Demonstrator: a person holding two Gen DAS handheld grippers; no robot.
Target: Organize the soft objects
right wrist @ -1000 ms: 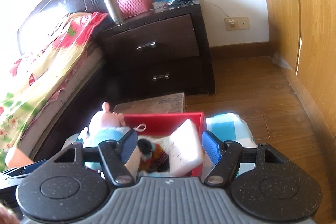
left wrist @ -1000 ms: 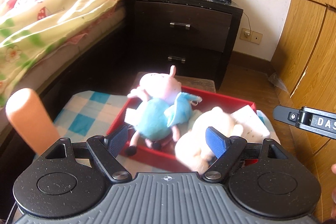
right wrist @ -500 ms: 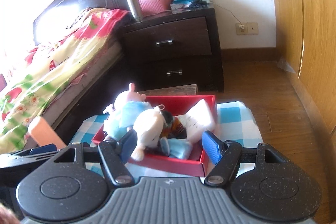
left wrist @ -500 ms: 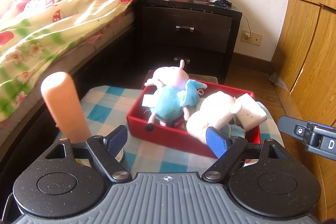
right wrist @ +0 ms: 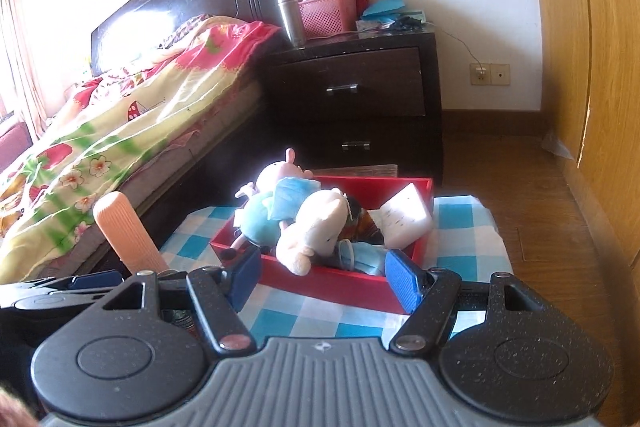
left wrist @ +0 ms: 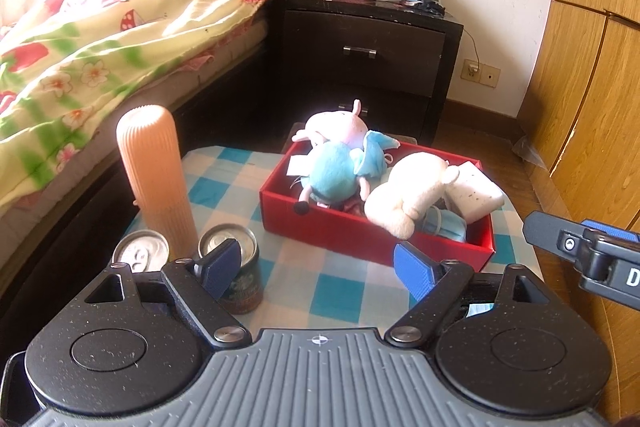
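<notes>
Left wrist view shows the pink-headed, blue-bodied pig plush (left wrist: 340, 163), cream plush (left wrist: 404, 195) and white sponge block (left wrist: 474, 193) already in the red cardboard box (left wrist: 340, 227) on the checked tabletop (left wrist: 352, 291), both claws released and empty, so little seems left.

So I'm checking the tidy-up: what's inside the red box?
Inside the red box: a pig plush in blue, a cream plush, a white sponge block, and blue face masks. Something dark and patterned lies beneath the plushes, mostly covered.
</notes>
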